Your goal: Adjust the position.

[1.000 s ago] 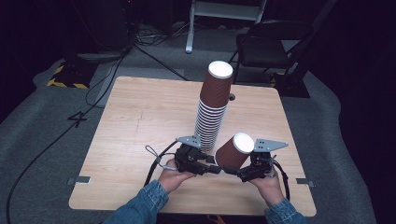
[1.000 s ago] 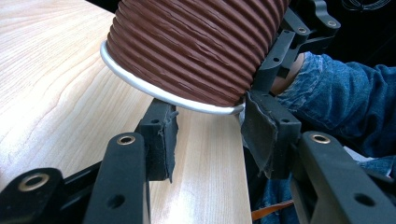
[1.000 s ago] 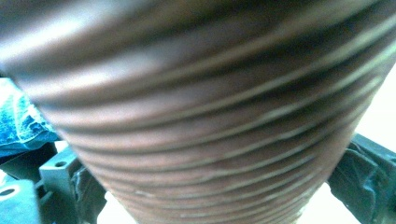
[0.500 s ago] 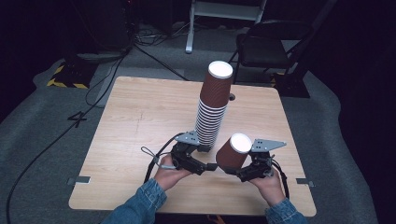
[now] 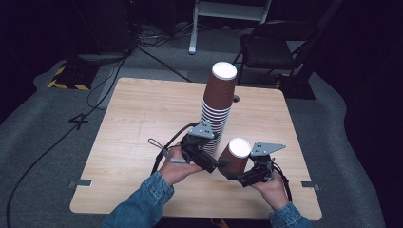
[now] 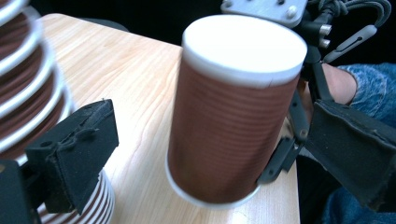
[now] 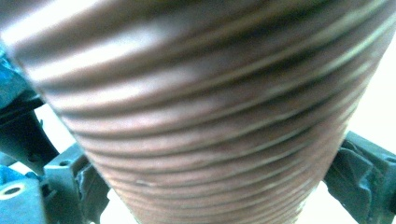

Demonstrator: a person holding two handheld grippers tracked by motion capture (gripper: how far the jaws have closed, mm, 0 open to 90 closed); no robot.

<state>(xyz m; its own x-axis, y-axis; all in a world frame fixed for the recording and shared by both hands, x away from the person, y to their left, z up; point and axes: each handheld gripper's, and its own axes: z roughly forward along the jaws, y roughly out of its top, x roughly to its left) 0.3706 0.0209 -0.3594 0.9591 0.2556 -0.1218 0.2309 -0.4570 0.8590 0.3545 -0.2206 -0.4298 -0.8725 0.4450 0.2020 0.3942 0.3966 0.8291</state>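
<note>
A tall stack of upside-down brown paper cups (image 5: 218, 102) stands on the wooden table (image 5: 142, 118). Just right of it, my right gripper (image 5: 234, 174) is shut on a single brown cup (image 5: 236, 156), held white base up and slightly tilted above the table. That cup's ribbed wall (image 7: 201, 116) is pressed close to the camera in the right gripper view. My left gripper (image 5: 217, 164) reaches in from the left. Its jaws have just been opening and now stand wide on either side of the cup (image 6: 233, 116) without touching it. The stack (image 6: 23, 70) rises beside its left jaw.
A black chair (image 5: 273, 47) and a metal stand (image 5: 228, 9) sit beyond the table's far edge. Cables (image 5: 157, 52) run over the grey floor at the far left. The table's left half (image 5: 128, 142) lies bare.
My left gripper has let go of the single cup, opened its jaws and lifted a little. The right gripper and the cup have stayed where they were.
</note>
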